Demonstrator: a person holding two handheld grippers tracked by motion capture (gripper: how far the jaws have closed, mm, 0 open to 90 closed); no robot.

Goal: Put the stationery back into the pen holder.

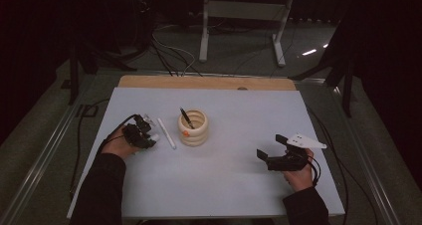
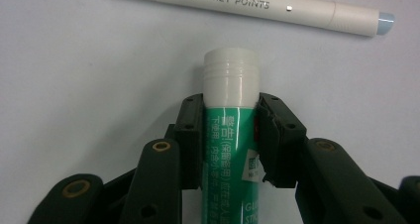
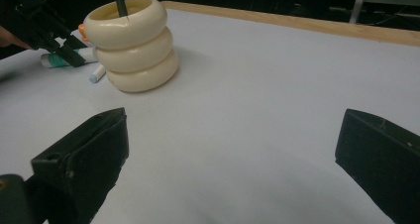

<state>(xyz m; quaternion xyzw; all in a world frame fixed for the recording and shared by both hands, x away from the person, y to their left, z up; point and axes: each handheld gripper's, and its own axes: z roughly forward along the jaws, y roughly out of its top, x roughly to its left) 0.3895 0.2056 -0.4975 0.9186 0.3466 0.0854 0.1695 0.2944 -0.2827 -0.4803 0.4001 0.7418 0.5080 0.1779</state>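
Gripping stage: the left gripper has its black fingers closed on the green-labelled glue stick with a white cap, pads flush against both sides of the tube just below the cap; the stick lies flat on the white table, just beside the white marker pen with a pale blue tip, left of the cream ringed pen holder that already carries a dark pen; right gripper rests well apart on the right of the table, fingers wide open and holding nothing; judged step: pickup of the glue stick, grasp made, lift not yet done; next move likely calls for a lift, tilting the stick upright, then carrying it over the holder's mouth, clear of the dark pen
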